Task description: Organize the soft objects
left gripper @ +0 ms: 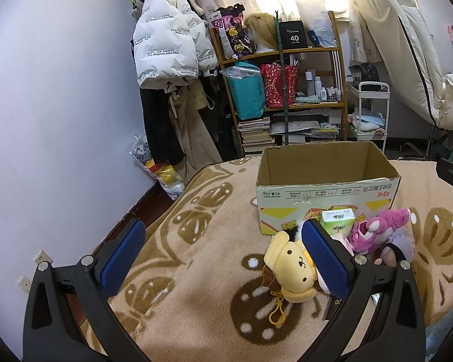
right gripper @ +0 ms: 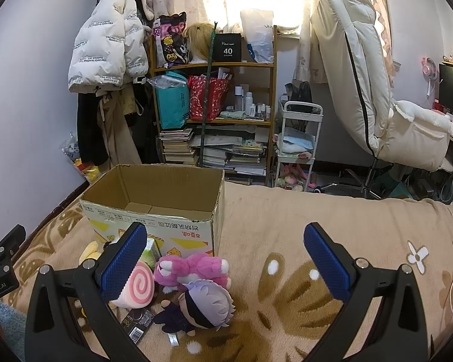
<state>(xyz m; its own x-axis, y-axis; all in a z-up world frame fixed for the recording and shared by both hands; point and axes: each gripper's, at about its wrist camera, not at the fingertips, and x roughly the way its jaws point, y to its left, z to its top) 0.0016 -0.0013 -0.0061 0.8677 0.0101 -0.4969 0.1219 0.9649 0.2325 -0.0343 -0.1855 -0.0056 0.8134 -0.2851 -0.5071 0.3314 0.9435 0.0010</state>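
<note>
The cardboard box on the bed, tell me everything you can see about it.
The cardboard box is an open-topped corrugated carton, plain brown inside, with a white outer face printed upside down with red characters and yellow shapes. Its top edge looks roughly torn. It stands upright on the patterned blanket and appears empty; only its bare floor shows. A green tissue pack and a pink plush lie against its front, touching or nearly so.

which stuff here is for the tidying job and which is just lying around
For the job:
- cardboard box, open
- yellow dog plush
- pink bear plush
- grey-haired doll
- swirl cushion
- left gripper and right gripper, both open

Lying about:
- tissue pack
- black packet
- shelf
- puffer jacket
- chair
- cart
</note>
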